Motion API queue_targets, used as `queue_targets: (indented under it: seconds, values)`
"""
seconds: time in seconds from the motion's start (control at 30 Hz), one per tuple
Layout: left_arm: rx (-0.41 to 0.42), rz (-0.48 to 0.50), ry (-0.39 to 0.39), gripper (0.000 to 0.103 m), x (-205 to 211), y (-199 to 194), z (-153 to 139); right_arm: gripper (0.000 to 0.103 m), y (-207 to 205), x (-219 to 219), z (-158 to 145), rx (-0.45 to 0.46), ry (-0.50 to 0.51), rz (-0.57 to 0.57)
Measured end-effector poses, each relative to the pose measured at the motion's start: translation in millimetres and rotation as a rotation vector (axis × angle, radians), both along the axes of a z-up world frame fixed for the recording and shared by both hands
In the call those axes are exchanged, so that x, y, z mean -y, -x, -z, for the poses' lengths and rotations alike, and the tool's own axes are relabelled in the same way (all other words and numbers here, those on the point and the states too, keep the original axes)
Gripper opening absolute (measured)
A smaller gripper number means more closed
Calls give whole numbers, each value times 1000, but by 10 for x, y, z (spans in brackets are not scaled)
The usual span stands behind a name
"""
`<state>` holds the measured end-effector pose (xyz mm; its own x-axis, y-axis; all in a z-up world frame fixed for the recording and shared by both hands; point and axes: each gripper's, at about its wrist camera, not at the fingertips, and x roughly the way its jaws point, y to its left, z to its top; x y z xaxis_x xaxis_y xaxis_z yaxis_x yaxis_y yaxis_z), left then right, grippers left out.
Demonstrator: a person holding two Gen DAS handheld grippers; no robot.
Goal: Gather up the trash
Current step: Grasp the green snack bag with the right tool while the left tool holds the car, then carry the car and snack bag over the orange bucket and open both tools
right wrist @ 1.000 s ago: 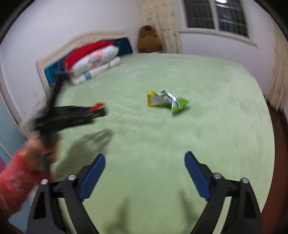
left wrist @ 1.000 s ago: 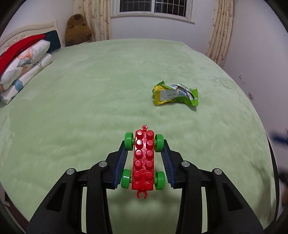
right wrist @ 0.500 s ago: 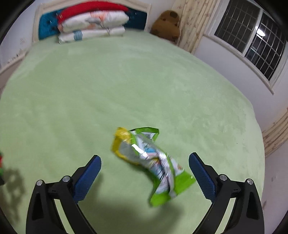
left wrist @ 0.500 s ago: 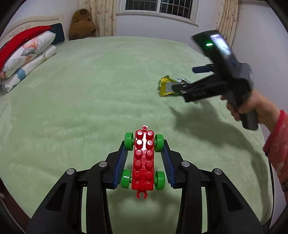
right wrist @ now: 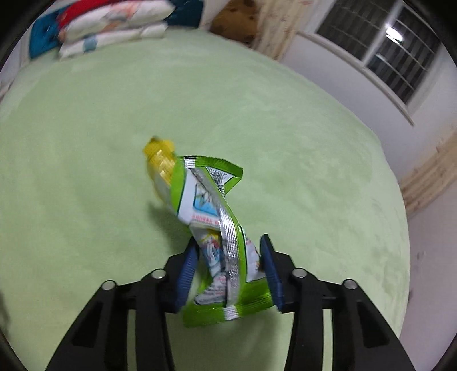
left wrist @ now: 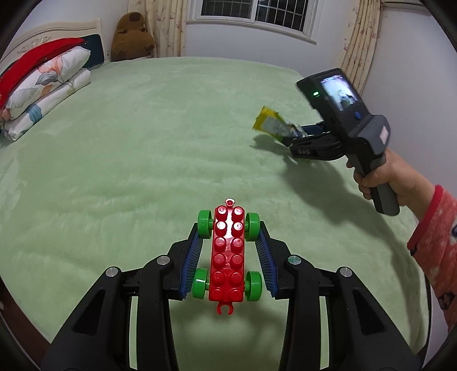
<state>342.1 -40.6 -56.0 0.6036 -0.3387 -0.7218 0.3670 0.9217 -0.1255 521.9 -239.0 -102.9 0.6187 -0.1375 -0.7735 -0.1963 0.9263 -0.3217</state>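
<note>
Green plush bed cover (left wrist: 137,159) fills both views. At the head end: stacked pillows (left wrist: 42,85), headboard (left wrist: 57,31), brown plush toy (left wrist: 131,34). Barred window (left wrist: 257,14) and curtains on the far wall.

Left gripper (left wrist: 228,231) clamps a red brick car (left wrist: 227,256) by its green wheels, above the near edge.

Right gripper (right wrist: 228,245), in a hand (left wrist: 391,177) with red sleeve, grips the snack wrapper (right wrist: 211,211) toward the right edge; yellow end lifted off the cover.

Its jaws have just been closing; half a second ago they stood wide around the wrapper.
</note>
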Motion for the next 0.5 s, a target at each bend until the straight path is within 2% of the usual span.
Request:
queue_targets:
  seconds: [0.13,0.23,0.37,0.5]
  values:
    - [20,9,7,38,24,217,-180,41,395,72,-352,37,-93,9]
    - [39,16,17,38,25,468,-350,41,903,87,-679,60,-165,-10]
    - [75,19,17,38,-15,931,-577,41,1866,85,-1124,90,-288,-82]
    - [105,26,-3,38,-57,1529,-729,41,2718,89,-1362,123,-360,-134]
